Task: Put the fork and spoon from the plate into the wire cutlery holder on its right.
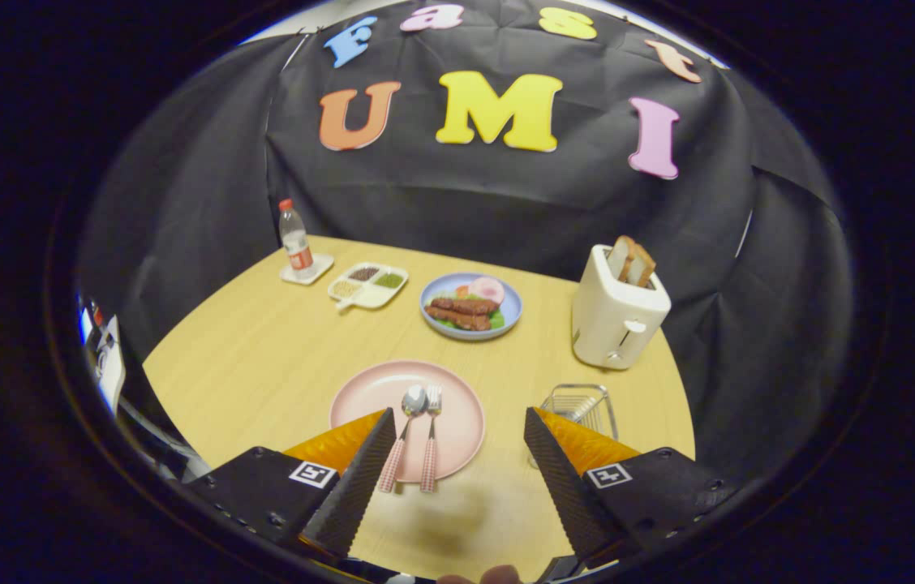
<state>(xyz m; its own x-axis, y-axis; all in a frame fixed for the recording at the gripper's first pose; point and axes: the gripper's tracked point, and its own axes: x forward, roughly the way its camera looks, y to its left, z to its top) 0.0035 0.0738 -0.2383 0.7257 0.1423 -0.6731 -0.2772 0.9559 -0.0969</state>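
- Wooden table (263,357), round, pale grain, set against the black cloth wall; everything below sits on it
- Gripper (453,454) above the near part of the table, fingers spread wide apart, nothing held between them; left finger overlaps the near-left rim of the plate, right finger overlaps the near-left corner of the holder
- Toaster (616,320), cream, far right of the table, two slices of bread (632,261) standing out of its slots
- Pink plate (457,422) just ahead of the fingers, nearer the left one
- Blue plate (506,312) beyond the pink plate, carrying sausages, a slice of ham and greens
- Wire cutlery holder (583,403) to the right of the pink plate, near but apart from it, in front of the toaster; looks empty
- Divided tray (368,285), three compartments with dark, green and pale contents, left of the blue plate
- Water bottle (295,239), red cap, upright on a small square coaster (320,269) at the far left
- Spoon (402,438) and fork (431,438) lying side by side on the pink plate, spoon to the left, heads pointing away, checked handles reaching past the near rim, between the fingers
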